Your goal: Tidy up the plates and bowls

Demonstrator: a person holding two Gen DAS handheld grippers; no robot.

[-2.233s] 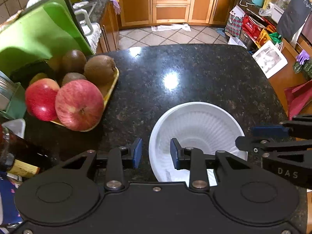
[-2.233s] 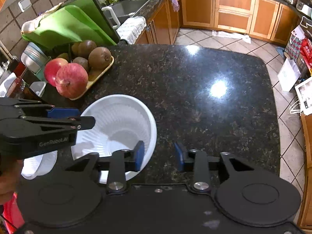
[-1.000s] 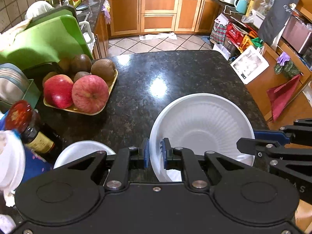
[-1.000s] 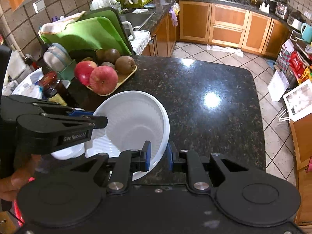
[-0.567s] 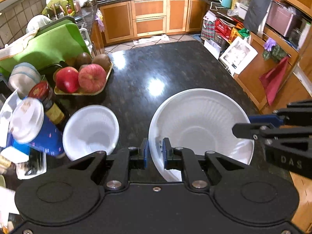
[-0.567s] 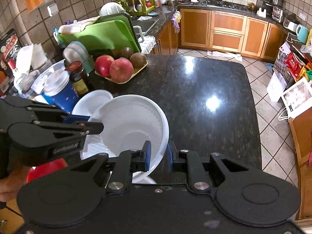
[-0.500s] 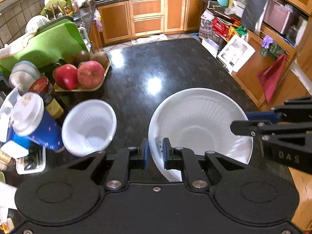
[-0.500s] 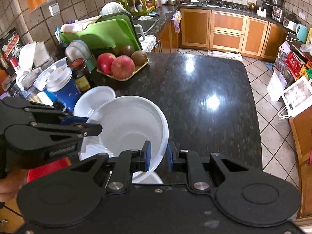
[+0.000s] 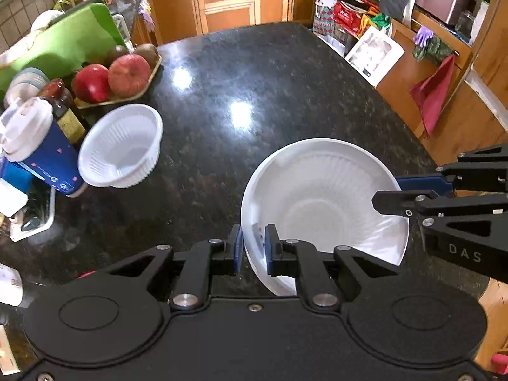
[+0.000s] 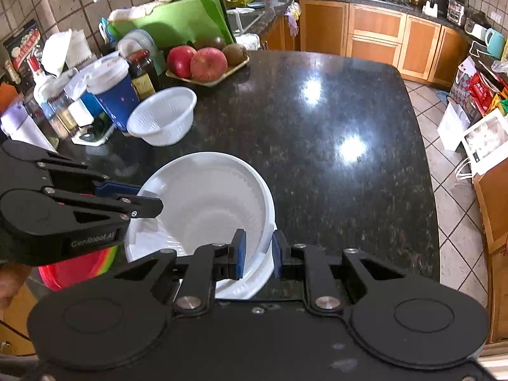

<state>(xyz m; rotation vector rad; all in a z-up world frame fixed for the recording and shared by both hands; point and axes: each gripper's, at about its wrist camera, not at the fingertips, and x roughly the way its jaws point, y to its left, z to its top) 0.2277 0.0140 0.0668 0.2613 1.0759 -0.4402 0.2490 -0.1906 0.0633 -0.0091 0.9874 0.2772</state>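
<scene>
A large white ribbed bowl (image 9: 324,209) hangs above the black granite counter (image 9: 254,79), held by both grippers. My left gripper (image 9: 254,244) is shut on the bowl's left rim, one blue pad inside and one outside. My right gripper (image 10: 257,247) is shut on the opposite rim in the same way. Each gripper shows in the other's view: the right gripper (image 9: 400,190) at the far rim, the left gripper (image 10: 143,195) likewise. The large bowl (image 10: 209,203) tilts slightly. A smaller white bowl (image 9: 122,149) stands on the counter to the left, the same small bowl (image 10: 163,116) beside a blue cup.
A blue cup with a white lid (image 10: 114,89), a dark sauce bottle (image 10: 143,70) and other containers crowd the left edge. A tray of apples and kiwis (image 10: 206,60) sits behind them, before a green cutting board (image 10: 171,22). A red bowl (image 10: 73,270) lies low at the left.
Both grippers carried the large bowl back along the counter toward its near end. The small bowl, blue cup and bottles came into view at the left and now lie further ahead.
</scene>
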